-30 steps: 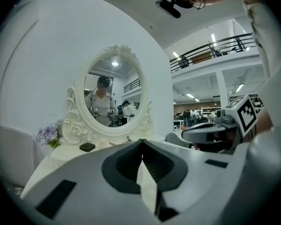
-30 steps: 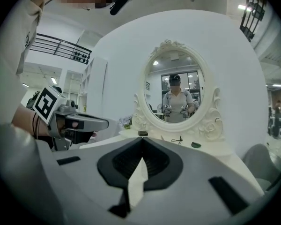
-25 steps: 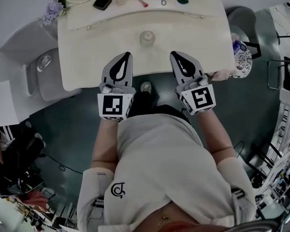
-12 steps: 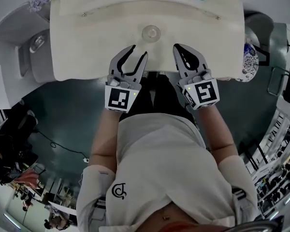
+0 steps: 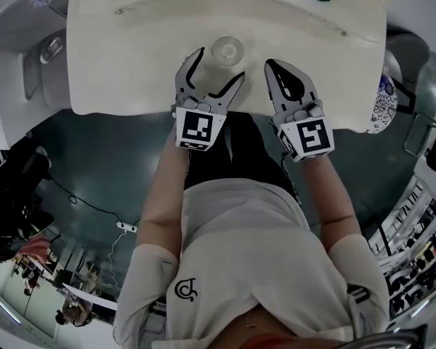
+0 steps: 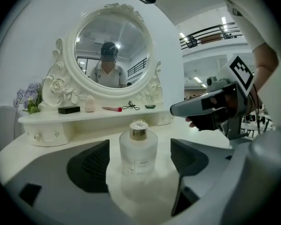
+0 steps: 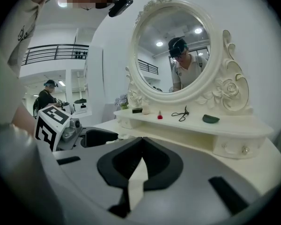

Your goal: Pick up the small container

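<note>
The small container is a frosted glass bottle (image 6: 138,146) with a gold collar and a clear stopper, standing upright on the white dressing table (image 5: 131,64). In the head view the bottle (image 5: 227,49) sits just past my left gripper's tips. My left gripper (image 5: 219,65) is open; its jaws have just been opening wide. In the left gripper view the bottle stands in line with the gap of the left gripper (image 6: 139,172), and the dark pads (image 6: 91,165) do not touch it. My right gripper (image 5: 271,65) is to the right of the bottle, shut and empty, its tips (image 7: 140,146) meeting.
An ornate oval mirror (image 6: 113,50) stands at the back of the table. Its shelf carries a black box (image 6: 69,109), a red tube (image 6: 112,108), a black cord (image 6: 130,107) and a green dish (image 6: 150,106). Purple flowers (image 6: 29,97) stand at the left. The table's front edge (image 5: 123,111) lies under my wrists.
Both grippers have moved forward over the table and lower, toward the bottle. The left gripper's jaws went from shut to wide open. The right gripper stayed shut.
</note>
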Demonstrator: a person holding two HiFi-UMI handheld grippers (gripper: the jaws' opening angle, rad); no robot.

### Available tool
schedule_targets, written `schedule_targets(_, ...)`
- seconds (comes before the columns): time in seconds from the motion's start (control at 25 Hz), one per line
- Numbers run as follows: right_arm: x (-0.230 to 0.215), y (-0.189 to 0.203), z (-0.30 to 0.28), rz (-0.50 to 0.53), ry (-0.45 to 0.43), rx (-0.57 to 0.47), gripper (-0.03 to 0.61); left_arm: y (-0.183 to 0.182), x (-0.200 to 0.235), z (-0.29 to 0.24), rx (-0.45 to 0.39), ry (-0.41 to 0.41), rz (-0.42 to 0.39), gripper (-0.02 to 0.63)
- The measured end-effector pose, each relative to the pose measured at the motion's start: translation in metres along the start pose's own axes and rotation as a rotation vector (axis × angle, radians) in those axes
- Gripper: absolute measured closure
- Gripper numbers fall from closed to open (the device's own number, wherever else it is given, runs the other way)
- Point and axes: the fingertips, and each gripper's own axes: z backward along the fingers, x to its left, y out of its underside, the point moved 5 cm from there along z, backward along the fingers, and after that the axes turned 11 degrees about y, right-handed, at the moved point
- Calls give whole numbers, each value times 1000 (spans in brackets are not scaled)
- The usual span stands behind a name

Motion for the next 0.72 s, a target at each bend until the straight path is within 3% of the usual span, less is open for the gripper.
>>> schedule_targets(0.6, -18, 15, -17, -10, -5, 18, 571, 8, 19, -48, 82, 27, 36, 207)
schedule_targets(0.72, -21, 17, -17, -5, 2, 25, 571, 9, 20, -50, 110, 37, 27, 233)
